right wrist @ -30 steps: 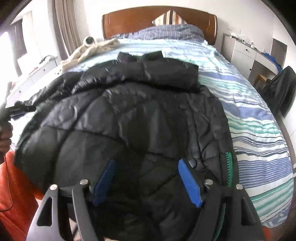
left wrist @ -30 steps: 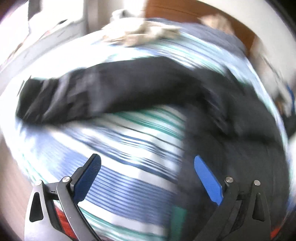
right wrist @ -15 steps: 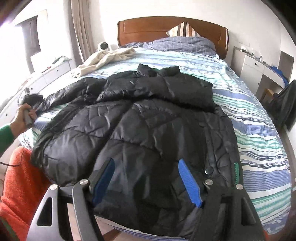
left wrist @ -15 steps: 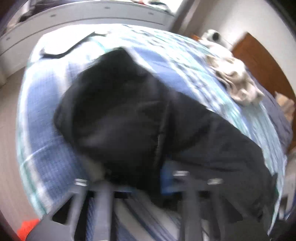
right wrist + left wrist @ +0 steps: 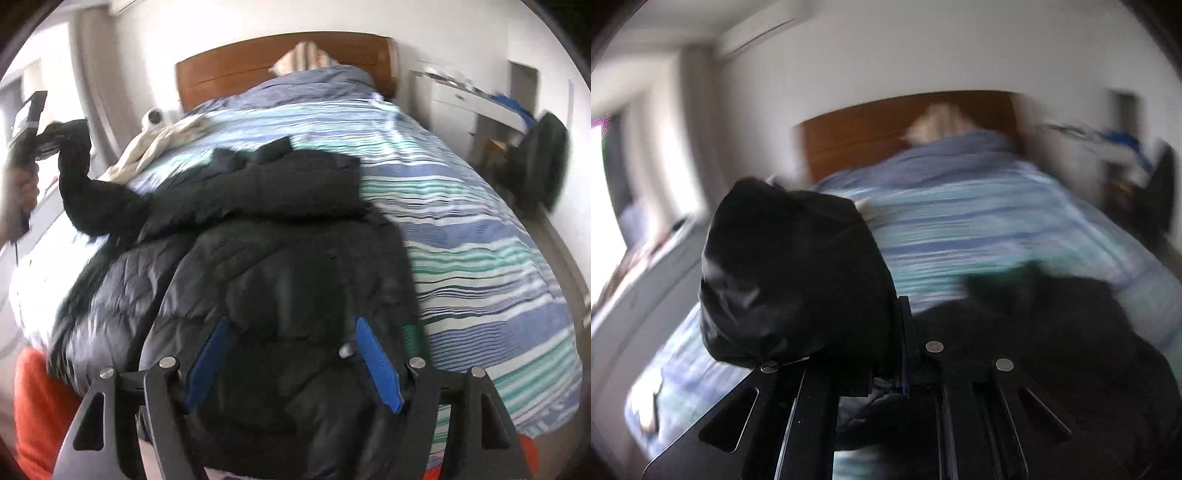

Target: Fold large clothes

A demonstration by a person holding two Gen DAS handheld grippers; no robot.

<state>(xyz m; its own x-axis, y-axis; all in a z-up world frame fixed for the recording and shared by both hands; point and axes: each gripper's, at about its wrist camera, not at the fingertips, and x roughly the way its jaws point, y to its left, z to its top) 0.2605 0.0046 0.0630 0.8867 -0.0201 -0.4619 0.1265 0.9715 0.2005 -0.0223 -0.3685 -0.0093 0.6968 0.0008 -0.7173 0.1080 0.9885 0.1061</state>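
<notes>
Left wrist view: the left gripper [image 5: 901, 350] has its fingers clamped tight on the black sleeve [image 5: 794, 273], which bunches up in a dark lump above the fingers. The rest of the black jacket [image 5: 1052, 332] lies lower right on the striped bed [image 5: 979, 221]. A wooden headboard [image 5: 868, 129] stands behind it. The whole picture is blurred.

Right wrist view: the right gripper [image 5: 291, 362] has its blue fingers [image 5: 376, 362] spread wide over the hem of the jacket [image 5: 280, 236], and I cannot tell whether they press on it. The jacket lies spread on the bed [image 5: 480, 258]. At far left a hand [image 5: 18, 192] holds the left gripper [image 5: 55, 138], with the sleeve [image 5: 81, 184] lifted clear of the bed. A beige cloth [image 5: 162, 144] lies near the headboard [image 5: 240, 70].
</notes>
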